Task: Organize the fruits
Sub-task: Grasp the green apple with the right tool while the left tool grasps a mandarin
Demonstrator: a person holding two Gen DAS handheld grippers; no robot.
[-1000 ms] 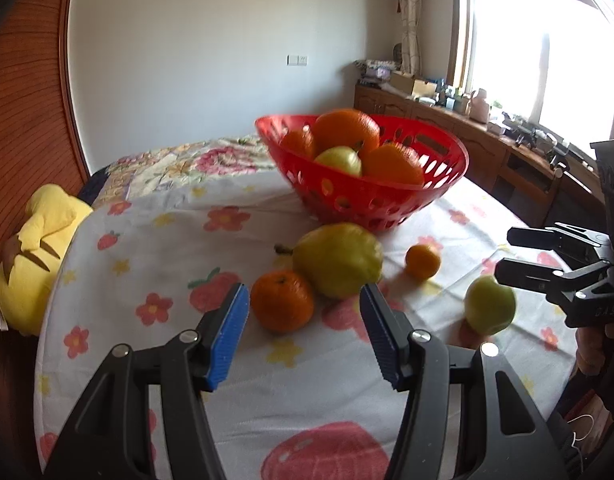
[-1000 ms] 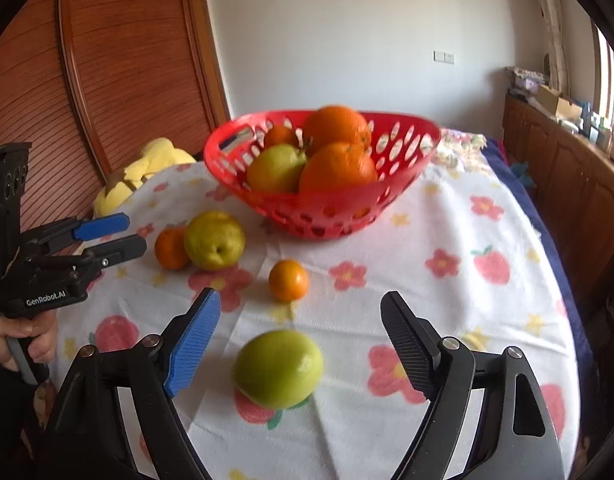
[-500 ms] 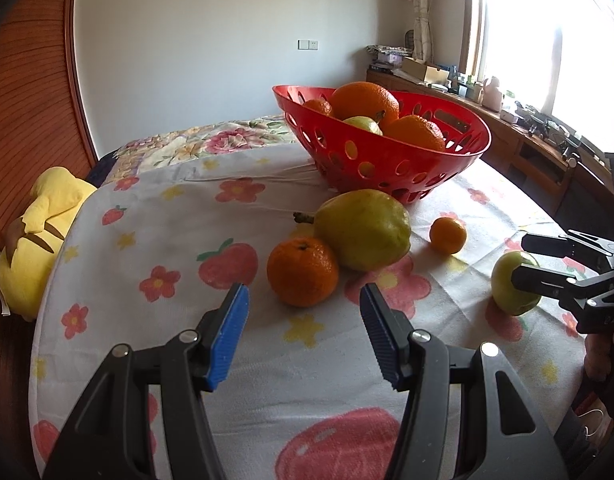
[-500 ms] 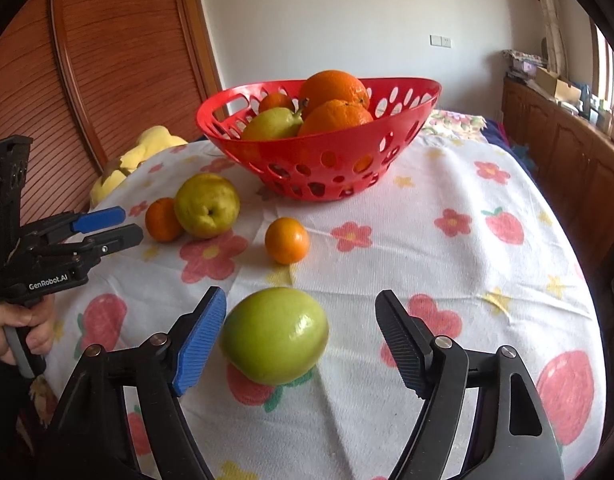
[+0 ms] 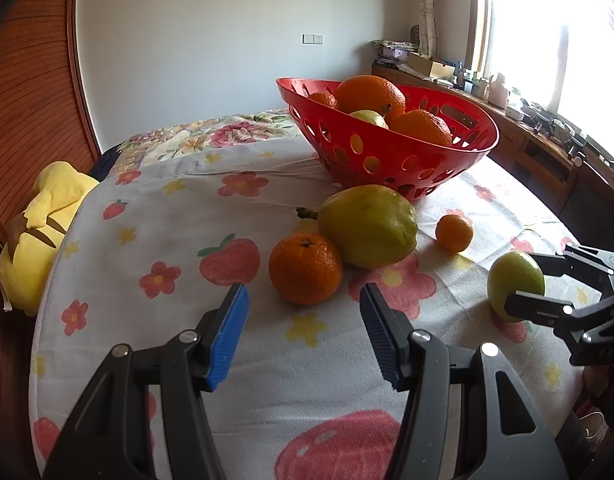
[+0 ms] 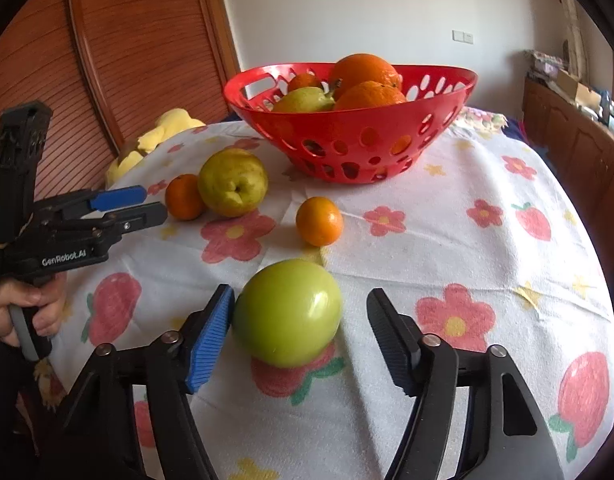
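Observation:
A red basket (image 5: 407,160) (image 6: 359,136) holds oranges and a pear at the table's far side. On the cloth lie a mandarin (image 5: 305,269) (image 6: 184,197), a yellow-green pear (image 5: 369,226) (image 6: 232,182), a small mandarin (image 5: 453,233) (image 6: 319,221) and a green apple (image 5: 515,285) (image 6: 288,312). My left gripper (image 5: 305,316) (image 6: 141,202) is open, just short of the mandarin. My right gripper (image 6: 299,320) (image 5: 541,282) is open around the green apple, its left pad at the apple's side.
The table (image 5: 167,264) has a white cloth with flowers and strawberries. A yellow plush toy (image 5: 39,224) lies off its left edge. A wooden slatted door (image 6: 119,40) stands behind. A cluttered sideboard (image 5: 539,136) runs under the window.
Both grippers have moved forward and lower. The left one has neared the mandarin. The right one now straddles the green apple.

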